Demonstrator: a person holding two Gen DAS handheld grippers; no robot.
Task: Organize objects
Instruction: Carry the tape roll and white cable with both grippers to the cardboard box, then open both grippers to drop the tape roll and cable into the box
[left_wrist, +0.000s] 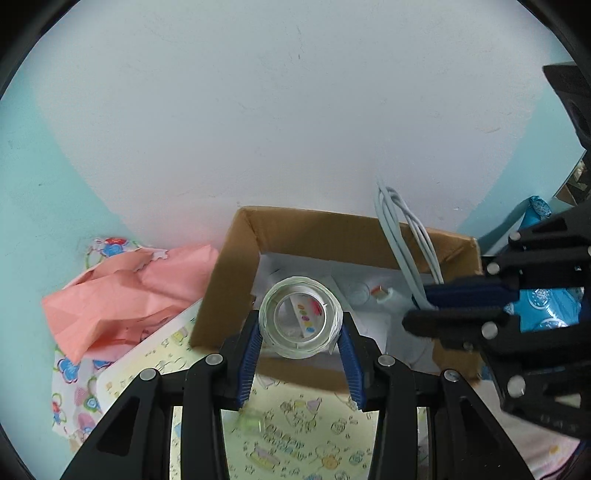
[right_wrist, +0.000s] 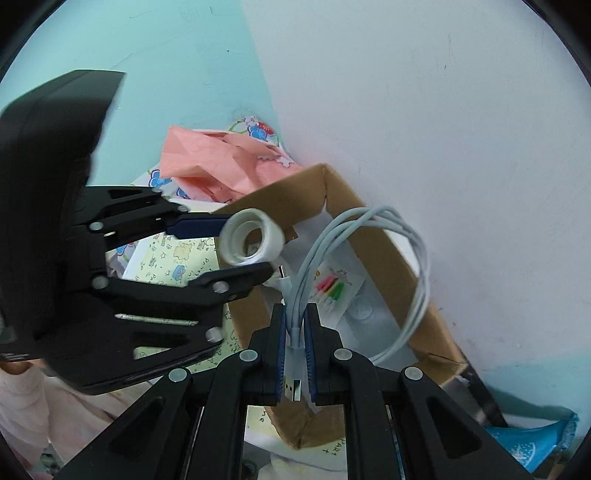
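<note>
Now right tongs (right_wrist: 295, 332) pinch cable (right_wrist: 369, 236), loops pointing away, over box (right_wrist: 384, 258).

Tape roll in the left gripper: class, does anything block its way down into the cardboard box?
Nothing visible does. The tape roll, clamped in the left gripper, hangs over the cardboard box, whose top is open. The right gripper, shut on a coiled white cable, is off to one side.

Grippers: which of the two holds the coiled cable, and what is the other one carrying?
The right gripper clamps the pale grey cable; the left gripper holds a clear tape roll instead.
</note>
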